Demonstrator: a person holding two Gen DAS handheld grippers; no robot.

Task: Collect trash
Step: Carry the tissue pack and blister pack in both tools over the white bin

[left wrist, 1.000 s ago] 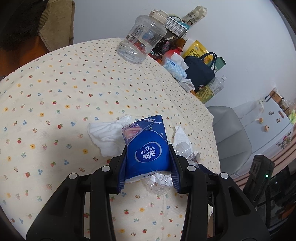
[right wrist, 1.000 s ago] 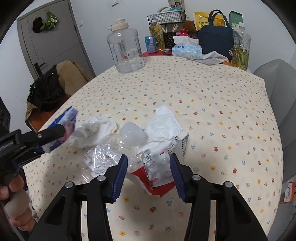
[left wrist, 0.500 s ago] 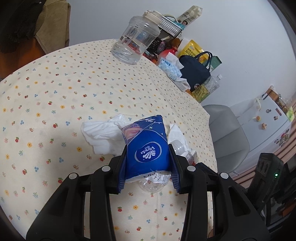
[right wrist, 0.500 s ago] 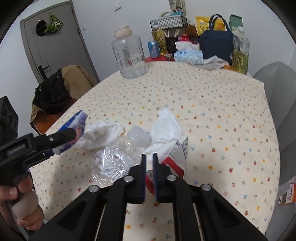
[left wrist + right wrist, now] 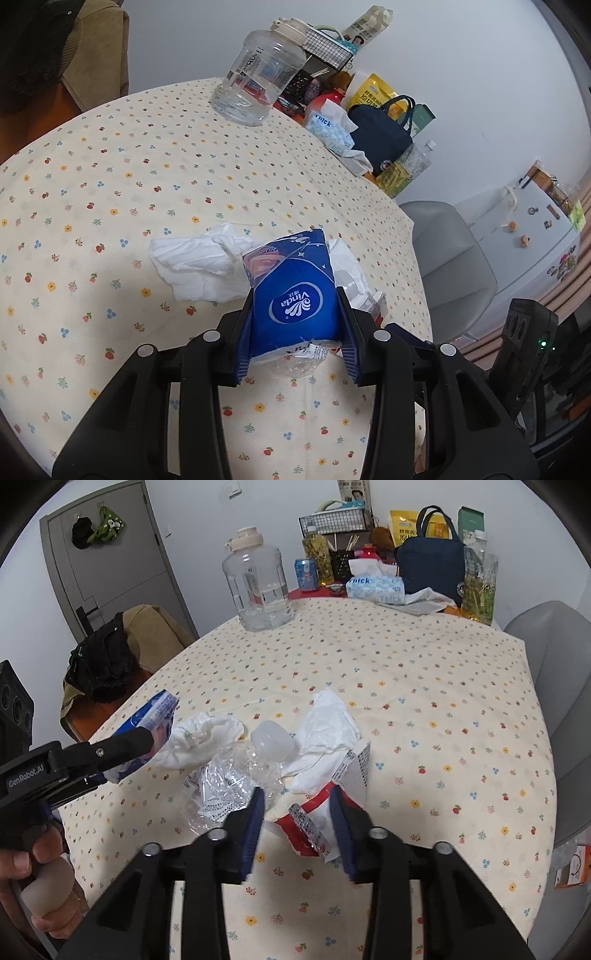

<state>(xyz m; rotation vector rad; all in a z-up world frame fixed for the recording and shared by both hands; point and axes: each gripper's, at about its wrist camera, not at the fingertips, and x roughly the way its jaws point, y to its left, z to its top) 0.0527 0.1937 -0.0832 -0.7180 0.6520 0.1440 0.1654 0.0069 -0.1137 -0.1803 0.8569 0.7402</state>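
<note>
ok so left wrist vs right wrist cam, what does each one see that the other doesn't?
Left wrist only: the Vinda logo on the blue tissue pack clamped in the left tool, and a white fridge.

Right wrist only: the right tool open around the red-and-white wrapper, a grey door, a blue can, and the hand holding the left tool.

Both: white tissues, crushed clear bottle, water jug, navy bag.

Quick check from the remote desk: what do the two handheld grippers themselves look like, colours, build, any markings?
Both are matte black plastic frames with silver screw heads and ridged blue pads on the fingers. The left gripper carries white "GenRobot.AI" lettering on its side, readable in the right wrist view, and a pale rounded handle in a bare hand. The right gripper matches; no cables or sleeves visible.
</note>
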